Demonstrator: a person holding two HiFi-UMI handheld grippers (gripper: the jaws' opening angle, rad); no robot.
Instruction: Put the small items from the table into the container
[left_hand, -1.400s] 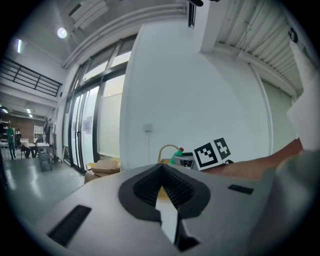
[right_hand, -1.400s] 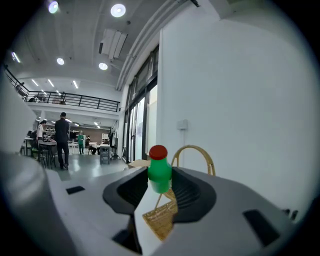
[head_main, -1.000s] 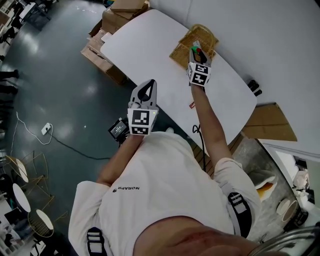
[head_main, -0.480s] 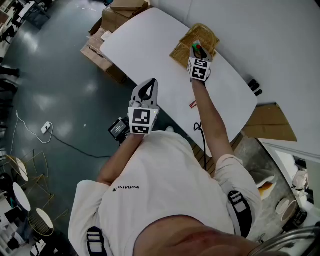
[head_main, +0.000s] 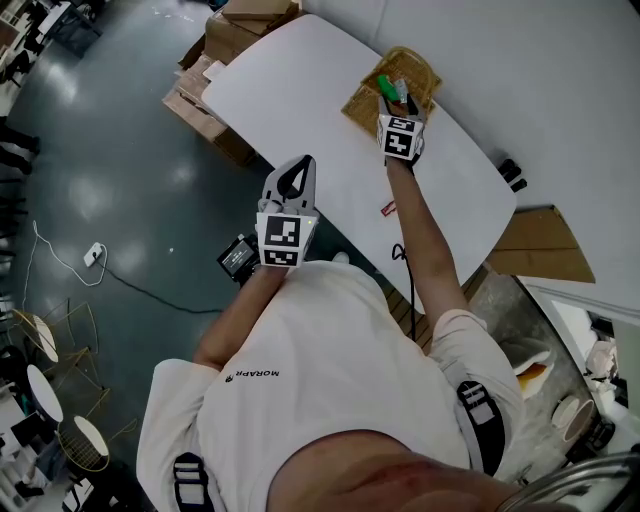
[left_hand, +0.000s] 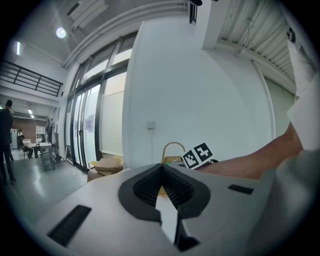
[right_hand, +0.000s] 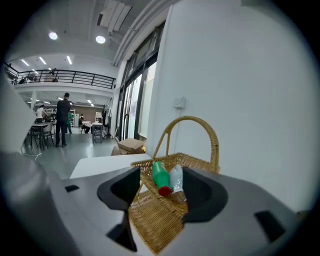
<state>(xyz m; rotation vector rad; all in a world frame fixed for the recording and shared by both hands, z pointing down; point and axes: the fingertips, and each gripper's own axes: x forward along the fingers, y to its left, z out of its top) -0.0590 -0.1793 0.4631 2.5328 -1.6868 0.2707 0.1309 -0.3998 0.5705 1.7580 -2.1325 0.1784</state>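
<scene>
Green bottle placement, near to far: left gripper, jaws together, empty; right gripper, jaws opening, pressing on nothing; basket on the surface, in which green bottle and clear bottle lie. If the rim is snagged on withdrawal, the basket could be tipped.

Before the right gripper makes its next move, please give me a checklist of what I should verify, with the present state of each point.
1. Right gripper free of the green bottle: ok, the jaws are opening and the pads do not press on it.
2. Green bottle inside the wicker basket: ok, it lies beside the clear bottle.
3. Basket upright on the white table: ok.
4. Left gripper out of the way: ok, shut, empty, far from the basket.
5. Other small items left on the table: cannot tell.
</scene>
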